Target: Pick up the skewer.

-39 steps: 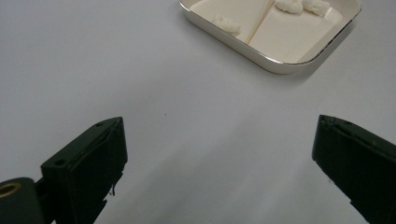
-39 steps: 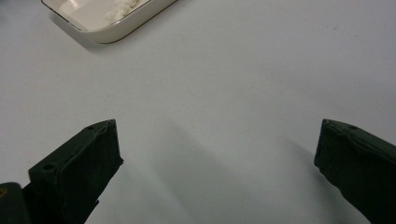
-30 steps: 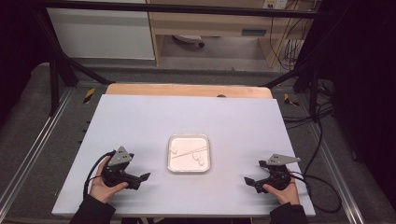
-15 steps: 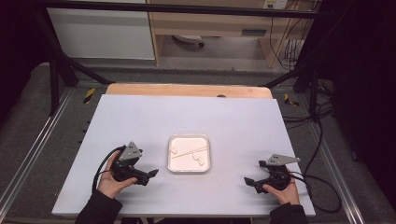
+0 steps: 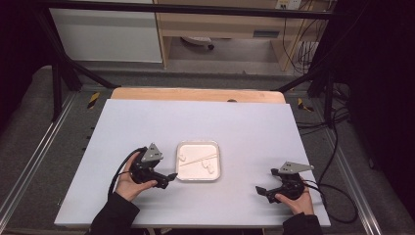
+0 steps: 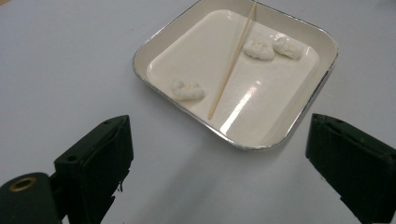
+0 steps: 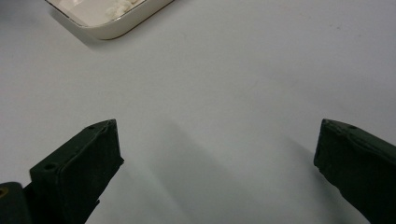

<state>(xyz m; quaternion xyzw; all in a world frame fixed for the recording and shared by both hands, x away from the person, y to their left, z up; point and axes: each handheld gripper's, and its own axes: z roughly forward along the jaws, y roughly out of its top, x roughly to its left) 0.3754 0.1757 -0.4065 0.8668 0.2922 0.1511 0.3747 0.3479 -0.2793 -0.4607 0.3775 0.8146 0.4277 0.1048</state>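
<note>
Tray point(image 5: 198, 161) is the reference landmark: a shallow, square, cream-coloured dish with a bright rim, lying flat near the middle of the white table point(image 5: 147, 122). It holds one thin wooden skewer point(image 6: 232, 60) lying diagonally across its floor and three small white lumps point(image 6: 187, 89), one on the side of the skewer nearer my left tool and two close together on the far side. I hold my left gripper point(image 5: 169, 177) just beside the tray's left edge, apart from it, with the jaws spread wide and empty; I judge this spread is kept so the jaws can straddle the near rim or reach a piece inside without nudging the dish. I hold my right gripper point(image 5: 259, 190) well apart from the tray, off toward its right and nearer my side of the table, jaws likewise wide apart and holding nothing (a waiting posture, in my estimate, leaving the left tool room to work). The high view gives the overall layout: both hands low on the table, the tray between them but far closer to the left one. The left gripper view adds what that view blurs: the separate lumps, the line of the skewer, and the bare strip of table between jaws and rim. The right gripper view supplies the tray's corner point(image 7: 116, 25) at its top left and open table ahead.
</note>
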